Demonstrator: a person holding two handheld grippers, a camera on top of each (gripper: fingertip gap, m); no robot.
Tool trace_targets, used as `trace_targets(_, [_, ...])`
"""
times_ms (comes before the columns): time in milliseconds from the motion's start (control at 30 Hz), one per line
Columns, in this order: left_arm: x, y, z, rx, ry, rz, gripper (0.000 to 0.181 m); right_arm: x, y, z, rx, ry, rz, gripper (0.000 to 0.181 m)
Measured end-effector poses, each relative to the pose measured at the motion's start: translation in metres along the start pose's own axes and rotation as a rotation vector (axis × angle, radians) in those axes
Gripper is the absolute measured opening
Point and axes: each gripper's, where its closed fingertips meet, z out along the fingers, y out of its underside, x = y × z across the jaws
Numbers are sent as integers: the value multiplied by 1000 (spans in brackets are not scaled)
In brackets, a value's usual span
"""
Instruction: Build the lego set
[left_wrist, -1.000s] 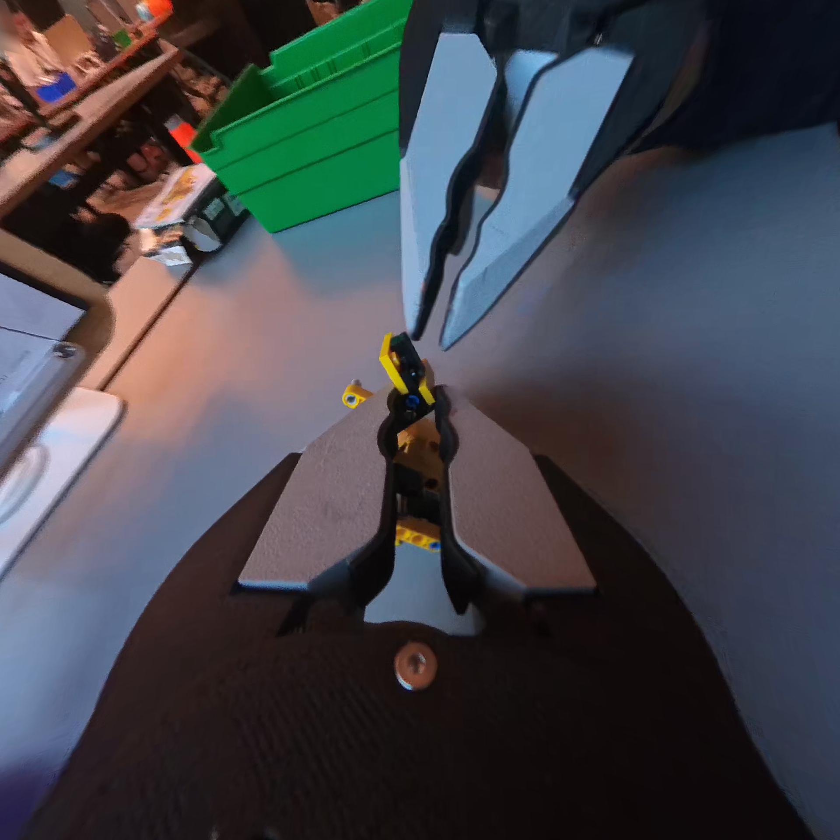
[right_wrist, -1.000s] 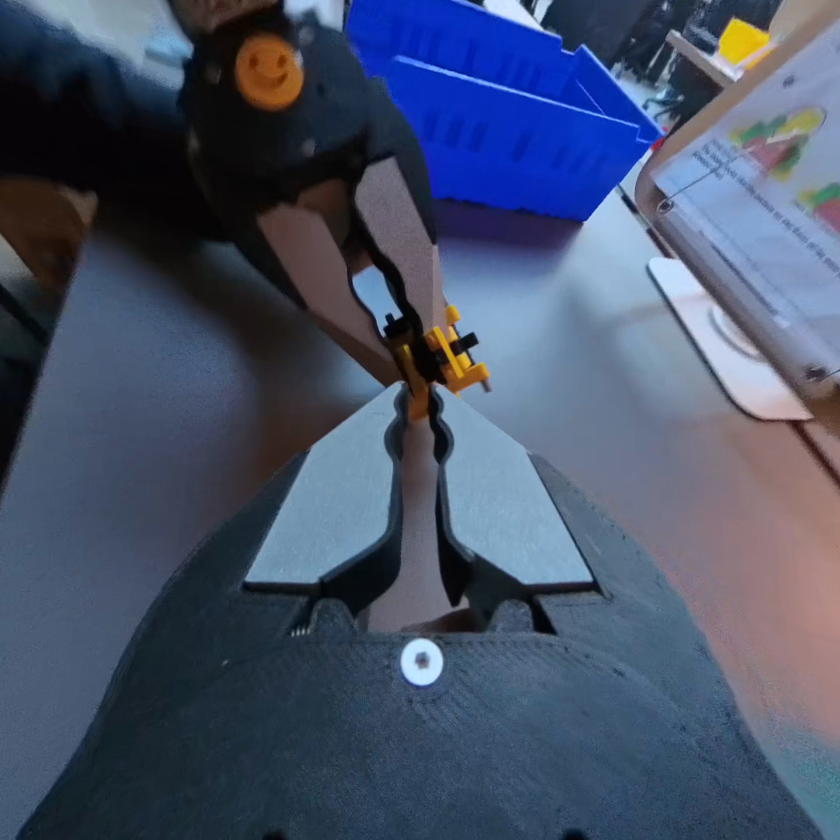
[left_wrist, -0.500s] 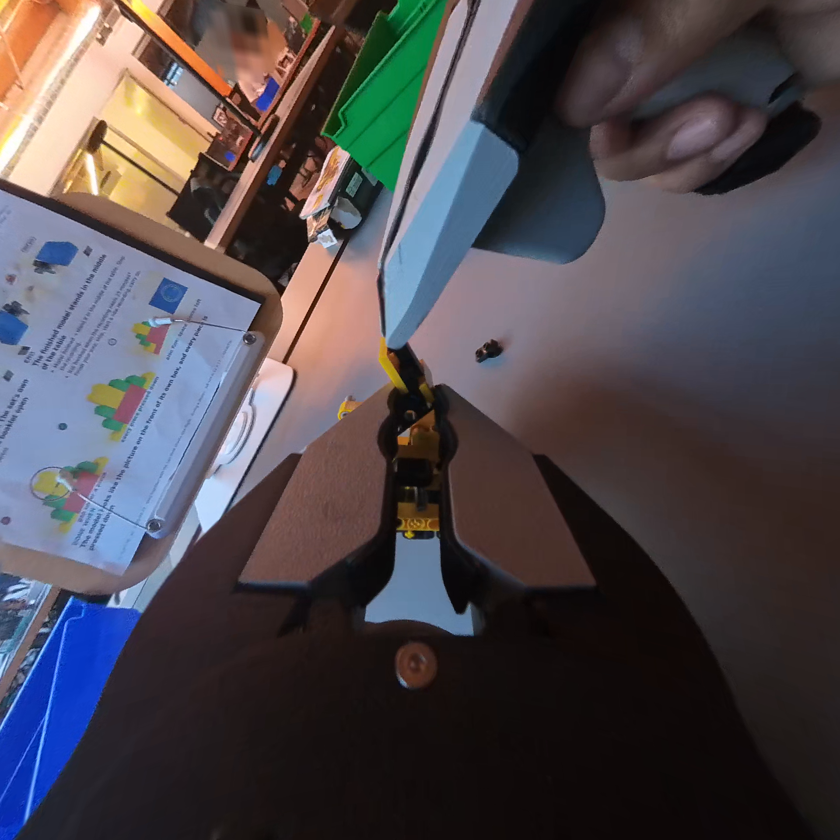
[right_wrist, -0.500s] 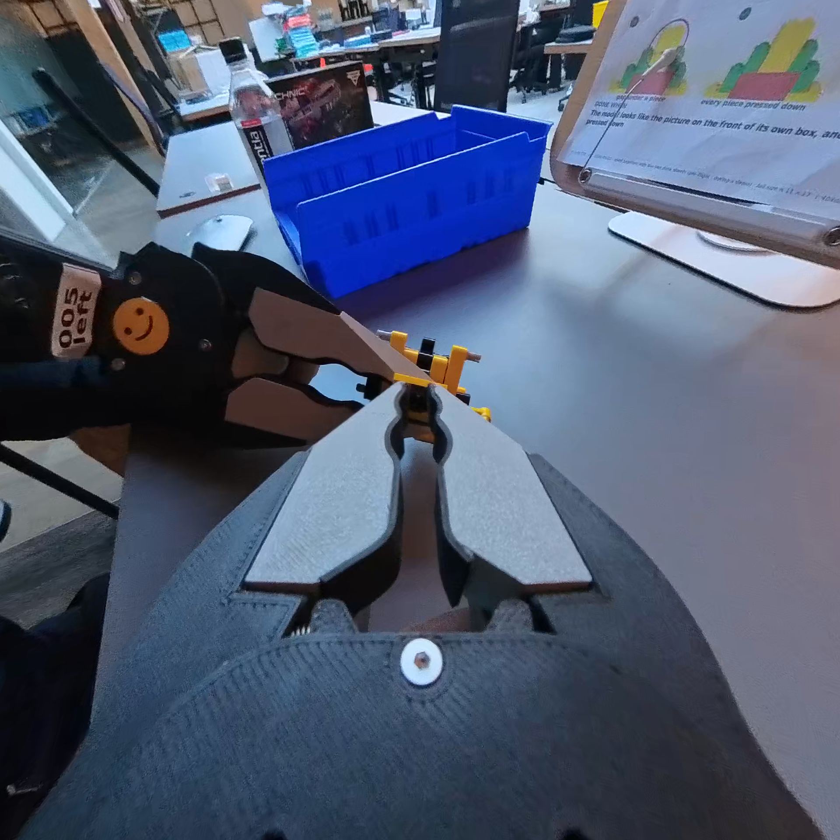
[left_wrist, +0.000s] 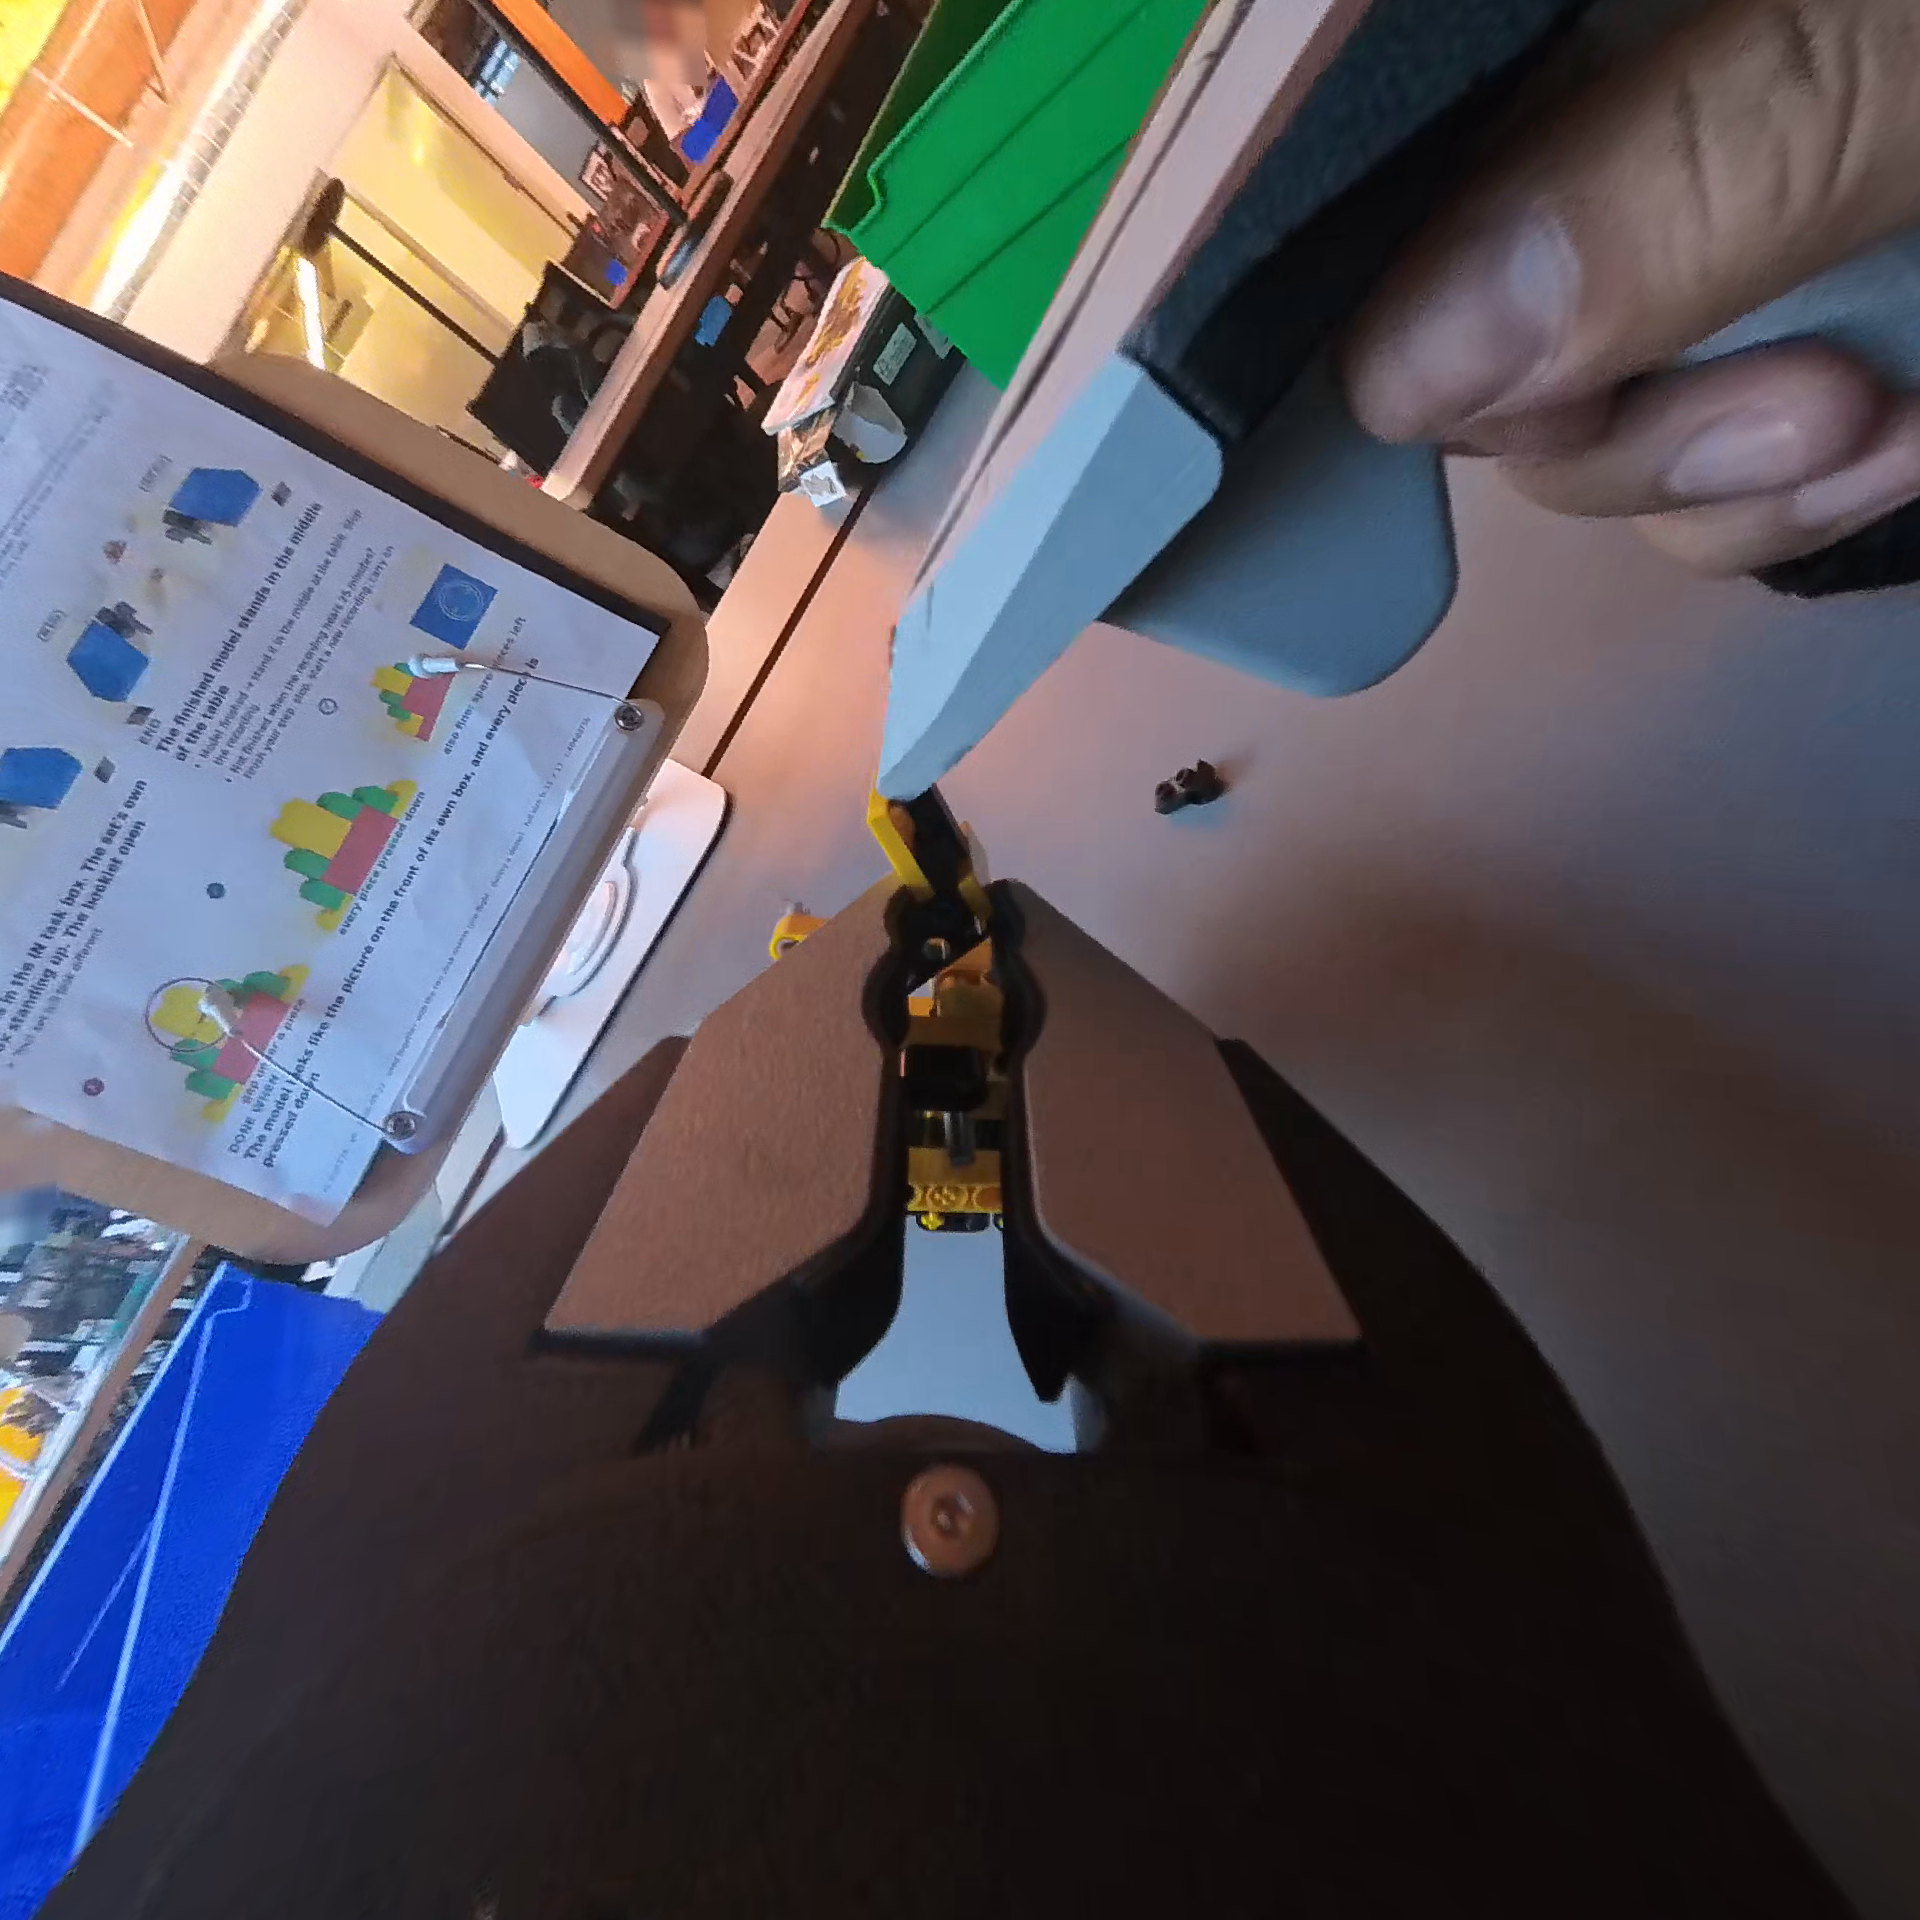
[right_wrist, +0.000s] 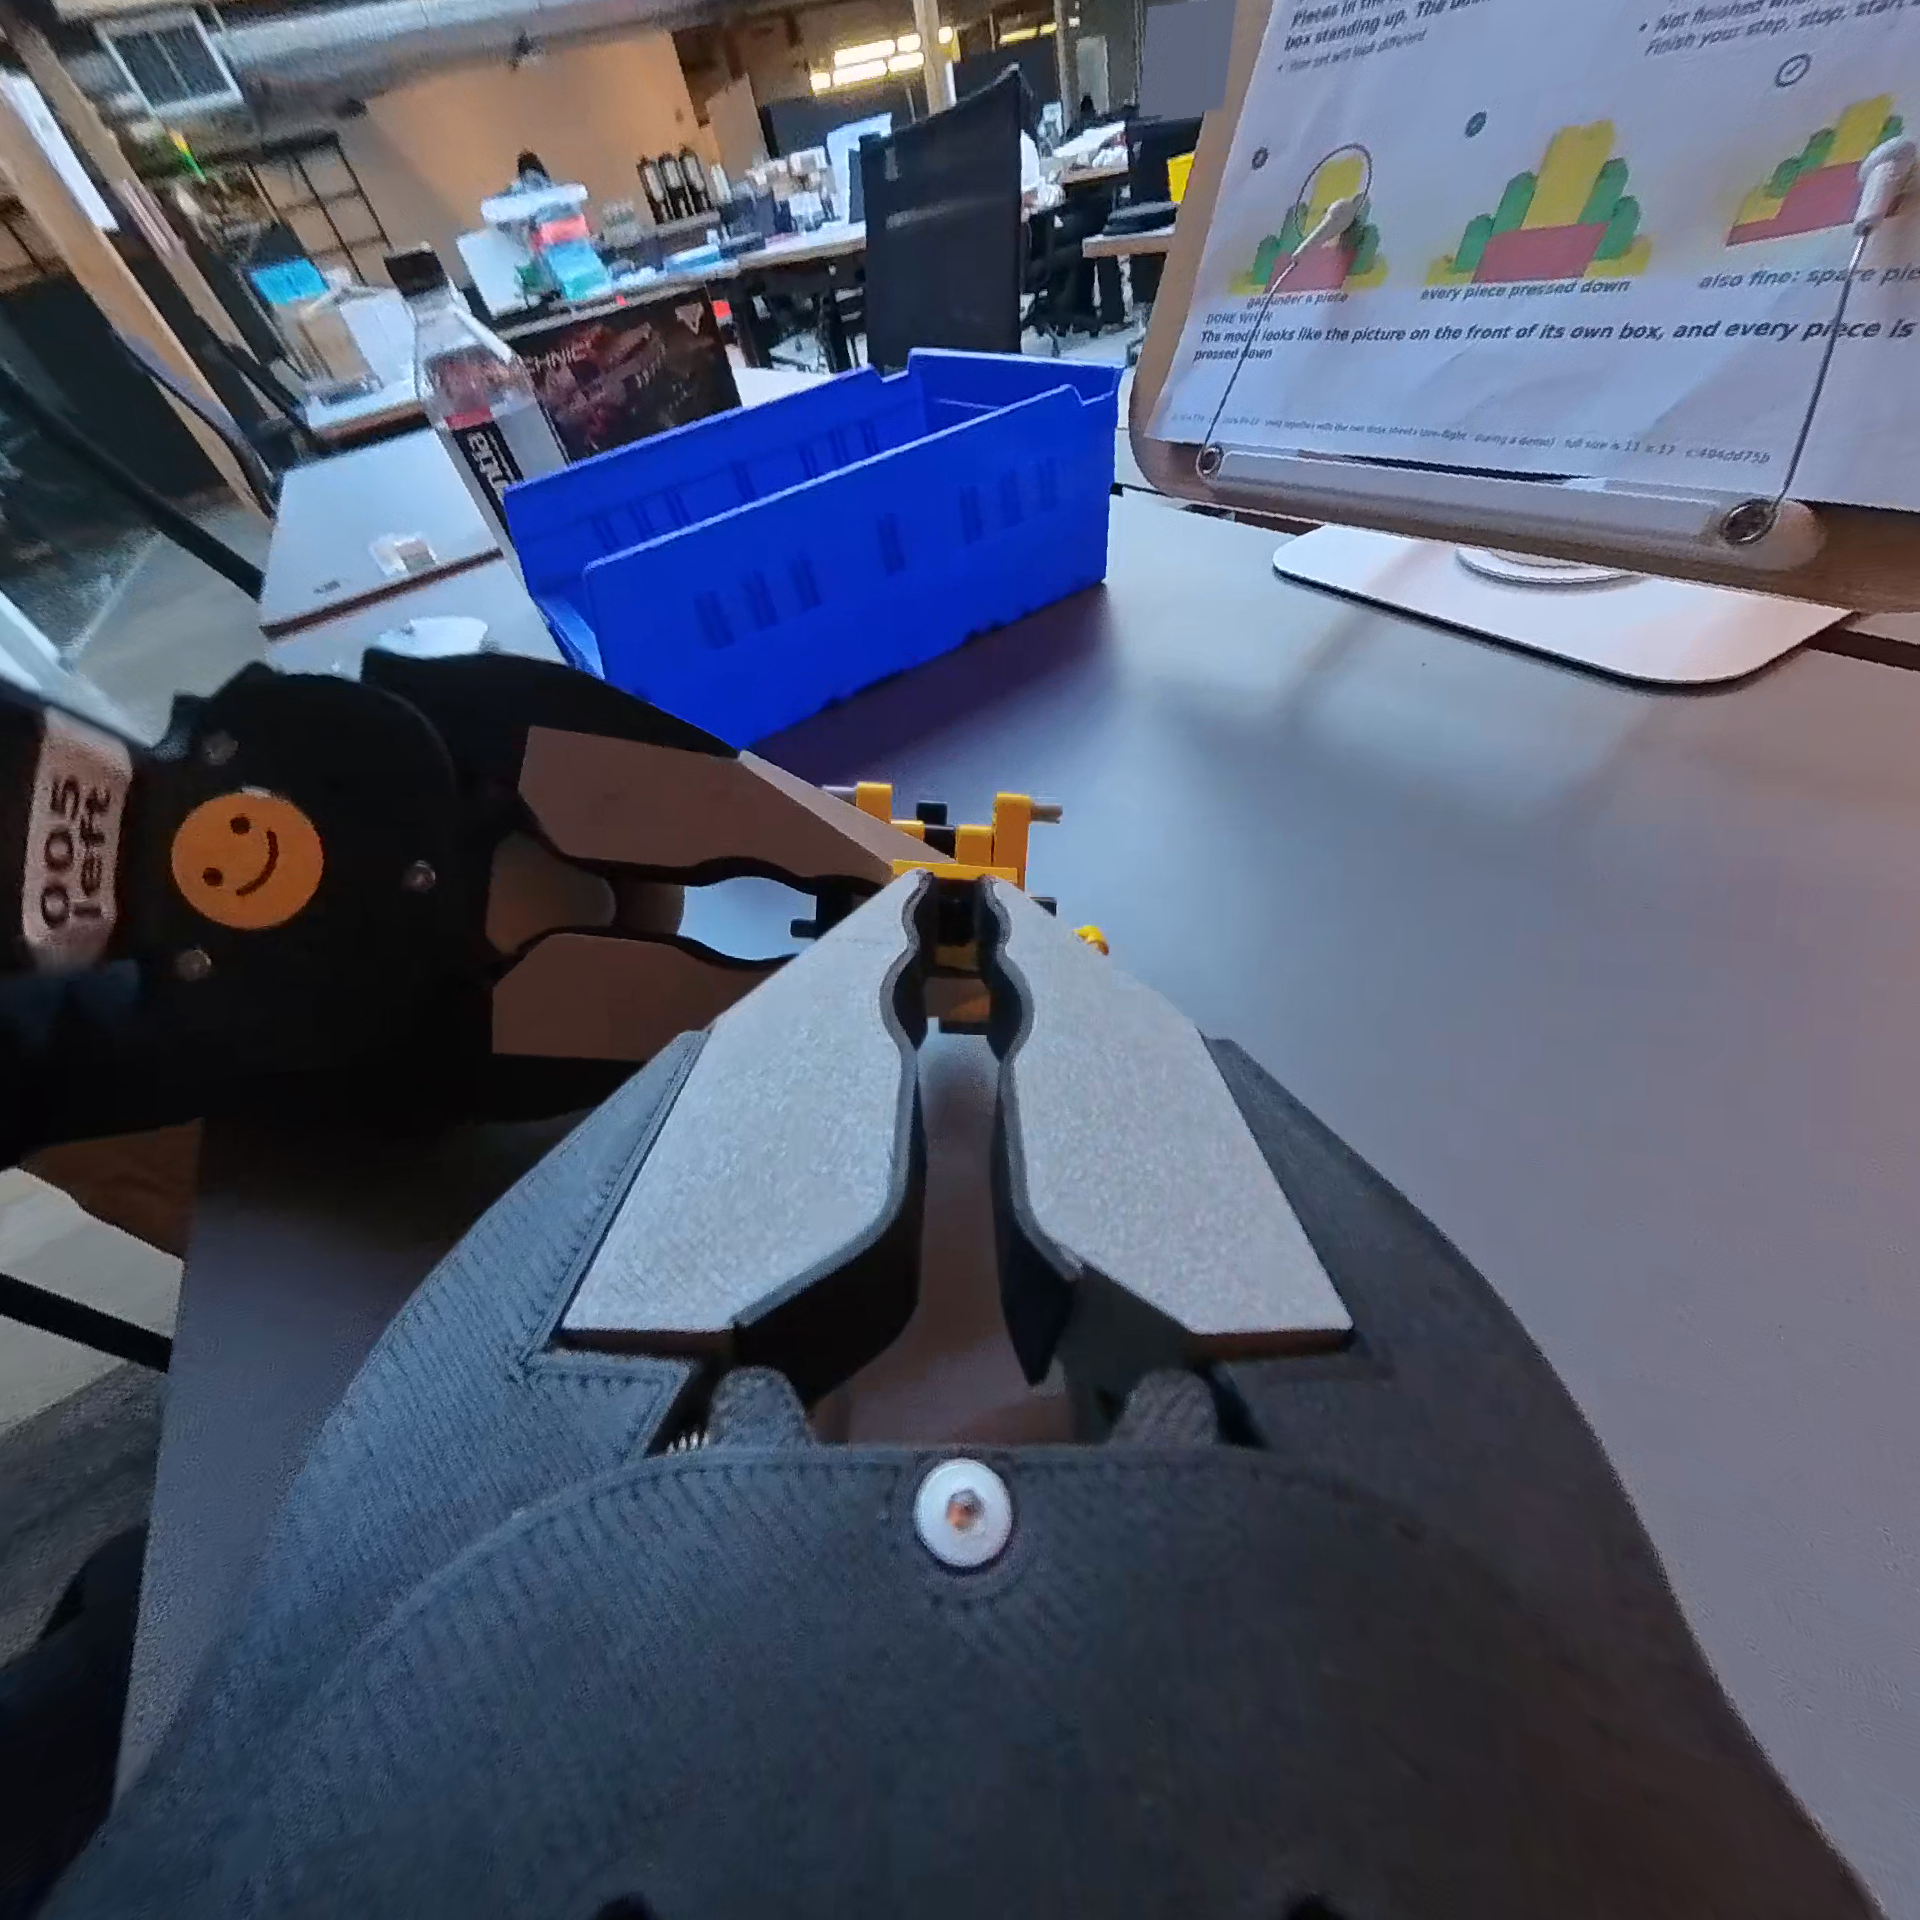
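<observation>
a: workshop room behind, rows of desks and shelves, too blurry to list. dark table (right_wrist: 1455, 935) carries everything. biggest items on it: blue bin (right_wrist: 831, 561), green bin (left_wrist: 987, 208), instruction sheet on a stand (right_wrist: 1558, 260).

b: grippers?

a: left gripper (left_wrist: 948, 914) is pressed onto the yellow and black lego assembly (left_wrist: 951, 1049), which sits lengthwise down the slot between its jaws with 1 end poking past the tips. right gripper (right_wrist: 954, 899) is pinched on that poking end, jaws nearly together with a yellow and black bit between them. so the model is off the table, held between the 2 tools.

b: step?

a: my read: mid-build, seating or adjusting a small part at the end of the sub-assembly. next move likely needs the left to brace while the right pushes or twists straight along the pin axis. off-axis and it could pop loose.

b: view differences?

a: left wrist view shows the hand (left_wrist: 1621, 270) wrapped on the right tool, a small black piece (left_wrist: 1184, 795) loose on the table, a small yellow piece (left_wrist: 792, 928) beside the left jaw, and the green bin. right wrist view shows none of those except a glimpse of a yellow bit by the tips. it does show the assembly side-on with yellow uprights and an axle, plus a water bottle (right_wrist: 468, 416) behind the blue bin.

b: loose parts close?

a: yellow is near, black is well apart.
</observation>
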Motion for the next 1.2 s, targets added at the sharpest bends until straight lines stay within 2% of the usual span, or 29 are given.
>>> trace_targets(100, [5,0,0,21,89,-103,9,1,4,-2,-46,-16,-15,2])
trace_targets(267, [14,3,1,2,106,-68,9,2,17,-8,-126,-26,-53,2])
trace_targets(333, [-8,7,1,-4,16,-101,8,-1,29,-10,-185,-57,-25,0])
trace_targets(367, [-24,9,-1,9,-4,-172,8,-2,34,-9,-192,-68,-7,0])
trace_targets(433, [-26,9,-5,44,56,-245,8,5,22,-9,-133,-45,-10,0])
trace_targets(567, [-10,2,-2,48,82,-184,9,17,18,-11,-126,-21,-12,0])
trace_targets(733, [-3,9,4,35,115,-188,9,7,18,-9,-133,-66,-50,8])
trace_targets(1000, [9,5,5,65,168,-186,9,8,21,-8,-144,-60,-67,6])
trace_targets(1200, [10,7,8,77,151,-157,9,13,16,-11,-124,-57,-50,9])
